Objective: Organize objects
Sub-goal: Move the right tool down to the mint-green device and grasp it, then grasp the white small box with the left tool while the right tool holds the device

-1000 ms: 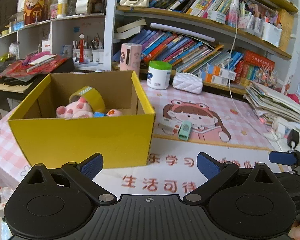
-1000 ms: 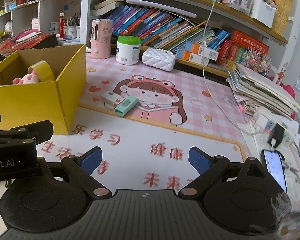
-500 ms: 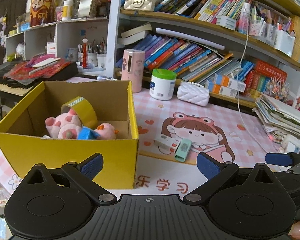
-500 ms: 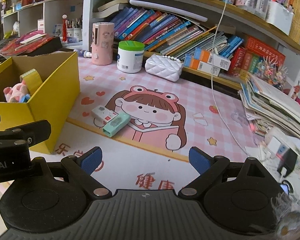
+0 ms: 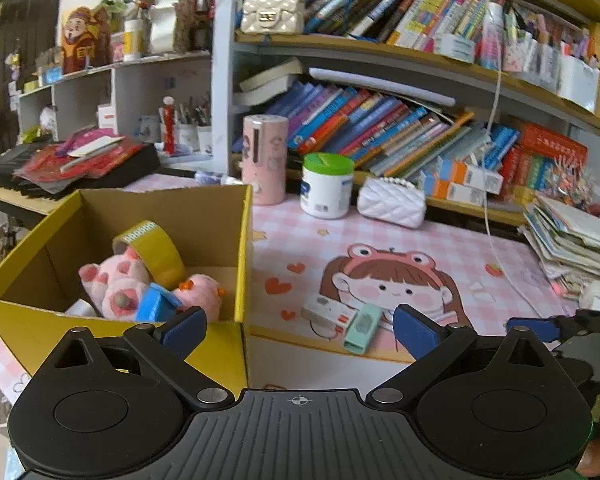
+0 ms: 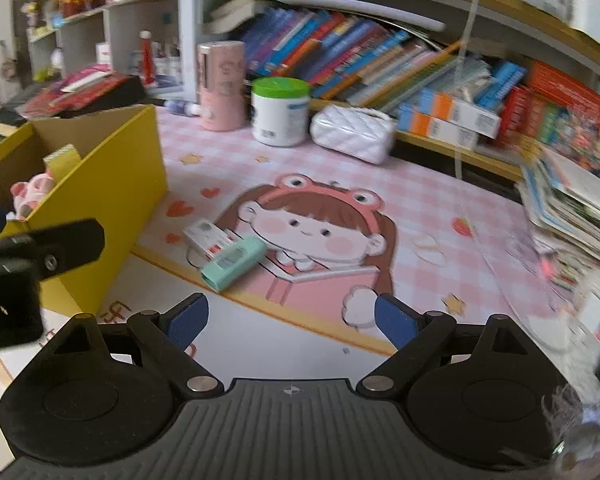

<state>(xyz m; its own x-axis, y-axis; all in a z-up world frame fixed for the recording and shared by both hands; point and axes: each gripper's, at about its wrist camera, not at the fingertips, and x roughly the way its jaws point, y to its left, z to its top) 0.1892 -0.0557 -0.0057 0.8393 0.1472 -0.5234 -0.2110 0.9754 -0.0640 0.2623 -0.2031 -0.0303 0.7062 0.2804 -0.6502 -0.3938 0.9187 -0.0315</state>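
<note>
Clearance ahead of the grippers

Open mat (image 6: 440, 216) lay ahead, interrupted only by a mint case (image 6: 233, 258) touching a white card box (image 6: 205, 237). The yellow box (image 6: 112, 184) walled the left; jar (image 6: 280, 110), purse (image 6: 354, 136) and paper stack (image 6: 572, 208) bounded rear and right.

Black ribbed tongs (image 5: 300, 326), blue pads (image 6: 392, 320), silver screws
</note>
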